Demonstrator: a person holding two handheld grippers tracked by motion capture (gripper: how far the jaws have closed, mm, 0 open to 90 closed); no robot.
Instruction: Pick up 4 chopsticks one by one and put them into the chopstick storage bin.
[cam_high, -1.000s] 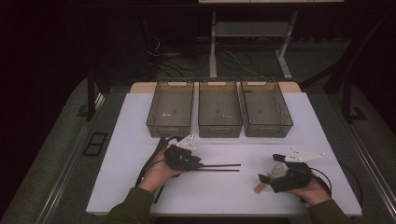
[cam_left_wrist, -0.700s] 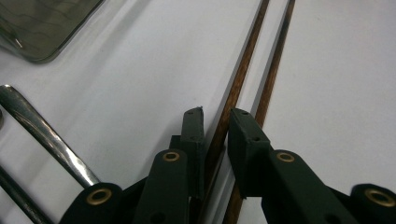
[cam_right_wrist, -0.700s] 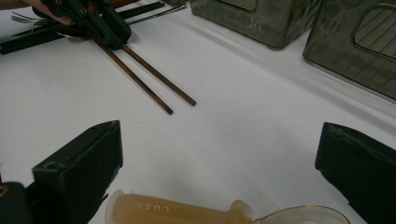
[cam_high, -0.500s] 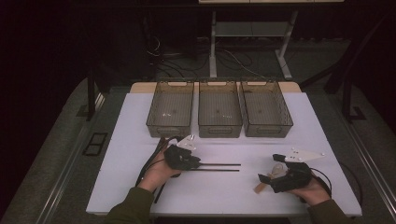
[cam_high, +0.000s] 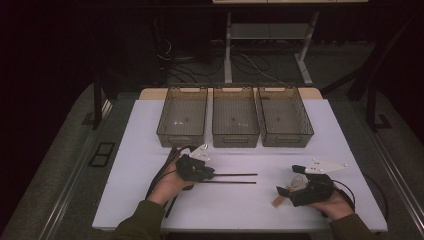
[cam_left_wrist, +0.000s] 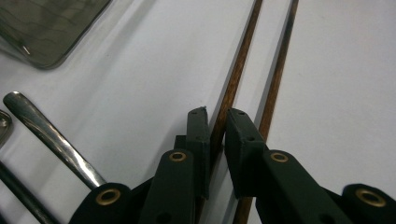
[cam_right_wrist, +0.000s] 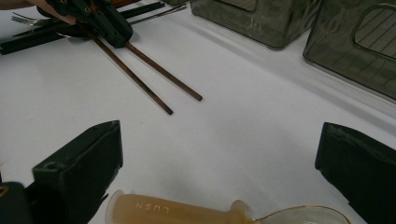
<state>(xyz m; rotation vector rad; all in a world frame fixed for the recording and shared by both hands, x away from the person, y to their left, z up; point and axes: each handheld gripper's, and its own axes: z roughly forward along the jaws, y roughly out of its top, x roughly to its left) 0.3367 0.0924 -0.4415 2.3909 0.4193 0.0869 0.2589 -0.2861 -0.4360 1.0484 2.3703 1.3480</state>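
Work in hand: sorting cutlery into three smoky plastic bins (cam_high: 234, 122), all seemingly bare.
Left tongs (cam_left_wrist: 215, 126): just closing around one thin brown wooden chopstick (cam_left_wrist: 236, 77) lying on the white counter (cam_high: 350, 150).
Right tongs (cam_right_wrist: 219, 163): apart, straddling an amber translucent plastic spoon (cam_right_wrist: 187, 212).
Left: everything.

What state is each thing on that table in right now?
Left claw: jaws just closing around one chopstick.
Other chopstick: lying flat on the table, free.
Right claw: jaws wide apart, gripping nothing.
Amber spoon: lying between the right claw's jaws, untouched.
Three bins: upright in a row; contents too dim to tell.
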